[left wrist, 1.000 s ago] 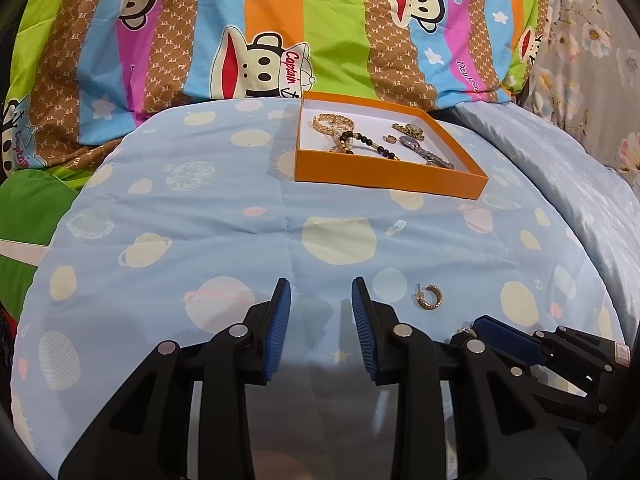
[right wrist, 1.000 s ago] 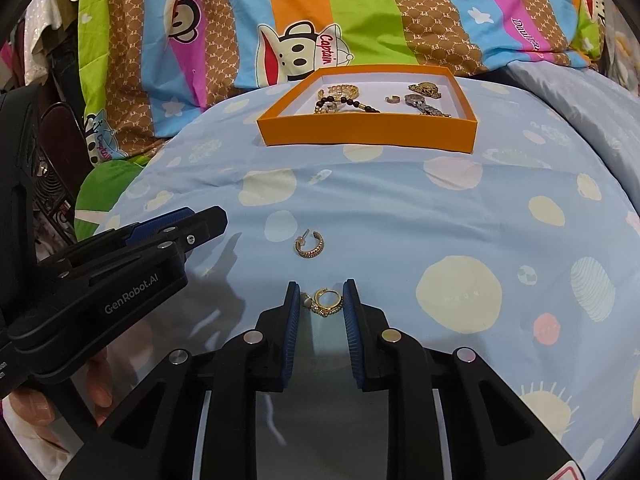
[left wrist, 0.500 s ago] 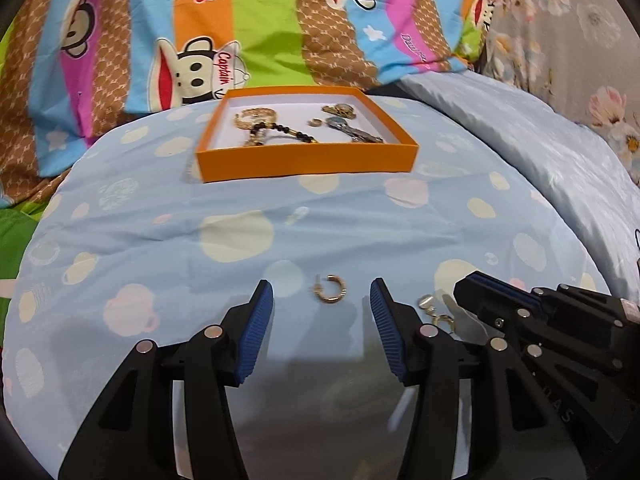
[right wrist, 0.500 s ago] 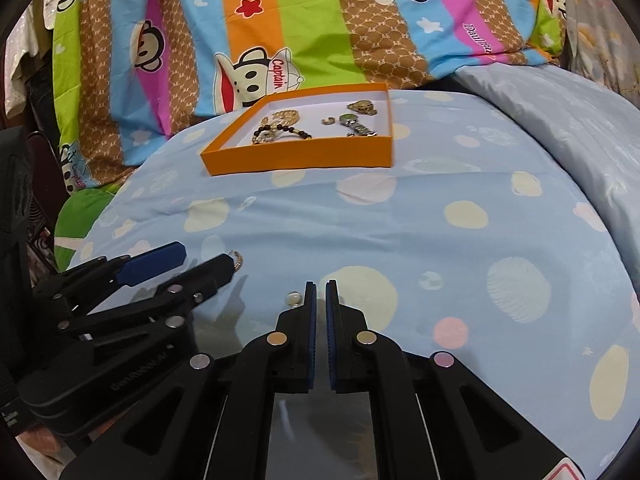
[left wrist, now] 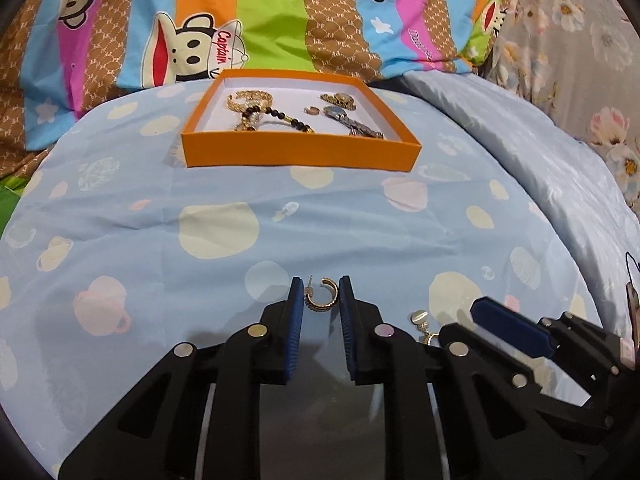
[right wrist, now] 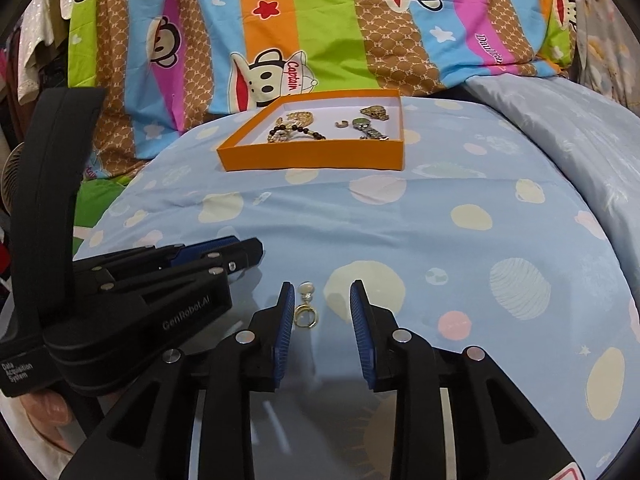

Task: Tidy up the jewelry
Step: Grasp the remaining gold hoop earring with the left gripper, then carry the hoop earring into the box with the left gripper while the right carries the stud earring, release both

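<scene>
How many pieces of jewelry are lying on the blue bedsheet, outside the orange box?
2. A gold hoop earring lies between the closing left gripper pads. A gold drop earring with a pale round stud lies inside the opening right gripper. More may be hidden under the grippers.

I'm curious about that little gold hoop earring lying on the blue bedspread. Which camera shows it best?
The left wrist view. There the hoop earring sits large and sharp between the closing left tongs, its open C shape and post plain. In the right wrist view it is hidden behind the left tongs; only another earring shows.
</scene>
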### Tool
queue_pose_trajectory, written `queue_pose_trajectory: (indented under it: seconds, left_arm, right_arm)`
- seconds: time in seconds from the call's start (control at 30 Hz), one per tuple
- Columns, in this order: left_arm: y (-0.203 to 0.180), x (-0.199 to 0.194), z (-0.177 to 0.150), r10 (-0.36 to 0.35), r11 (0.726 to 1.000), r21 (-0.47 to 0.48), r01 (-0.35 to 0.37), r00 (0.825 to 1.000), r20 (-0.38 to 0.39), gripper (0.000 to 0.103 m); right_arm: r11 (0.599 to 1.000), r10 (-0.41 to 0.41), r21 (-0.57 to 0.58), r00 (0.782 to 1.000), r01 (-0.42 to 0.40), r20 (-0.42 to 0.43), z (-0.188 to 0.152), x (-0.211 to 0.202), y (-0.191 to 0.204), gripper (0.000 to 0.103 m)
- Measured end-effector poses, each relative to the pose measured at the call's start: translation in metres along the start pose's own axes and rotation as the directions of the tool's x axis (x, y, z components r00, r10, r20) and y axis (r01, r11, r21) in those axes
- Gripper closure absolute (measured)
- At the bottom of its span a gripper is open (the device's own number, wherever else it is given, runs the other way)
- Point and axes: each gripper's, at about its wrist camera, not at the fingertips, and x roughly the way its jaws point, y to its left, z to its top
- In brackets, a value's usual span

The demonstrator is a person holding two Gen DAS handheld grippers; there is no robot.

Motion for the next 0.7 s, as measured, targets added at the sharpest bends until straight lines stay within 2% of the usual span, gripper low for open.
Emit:
queue_pose_trajectory:
  seconds: [0.1, 0.3, 0.4, 0.47, 0.53, 0.7]
  left_arm:
    - [0.003, -0.008, -0.002, 0.023, 1.000, -0.001, -0.023, 0.999, 0.029, 0.086]
    - [0.024, -0.015, -0.003, 0.043, 0.997, -0.067, -0.041, 0.998, 0.038, 0.086]
    - [0.030, -0.016, -0.003, 0.048, 0.995, -0.092, -0.044, 0.998, 0.037, 0.086]
    - [0.030, -0.015, -0.002, 0.049, 0.995, -0.091, -0.045, 0.998, 0.039, 0.086]
    - [0.027, -0.016, -0.003, 0.057, 0.996, -0.076, -0.054, 0.997, 0.045, 0.086]
    - [0.025, -0.017, -0.004, 0.062, 0.996, -0.065, -0.059, 0.997, 0.050, 0.086]
  right_arm:
    - [1.000, -0.003, -0.022, 1.000, 0.002, -0.022, -0.002, 0.004, 0.007, 0.070]
    - [0.999, -0.018, -0.037, 0.998, 0.016, -0.061, -0.003, 0.012, 0.011, 0.070]
    - [1.000, -0.018, -0.020, 0.998, 0.017, -0.063, -0.003, 0.012, 0.008, 0.077]
    - [1.000, -0.018, -0.012, 0.998, 0.017, -0.065, -0.003, 0.012, 0.006, 0.086]
    - [1.000, -0.016, -0.012, 0.998, 0.015, -0.067, -0.003, 0.013, 0.006, 0.089]
    - [1.000, -0.015, -0.010, 0.998, 0.015, -0.060, -0.003, 0.012, 0.006, 0.089]
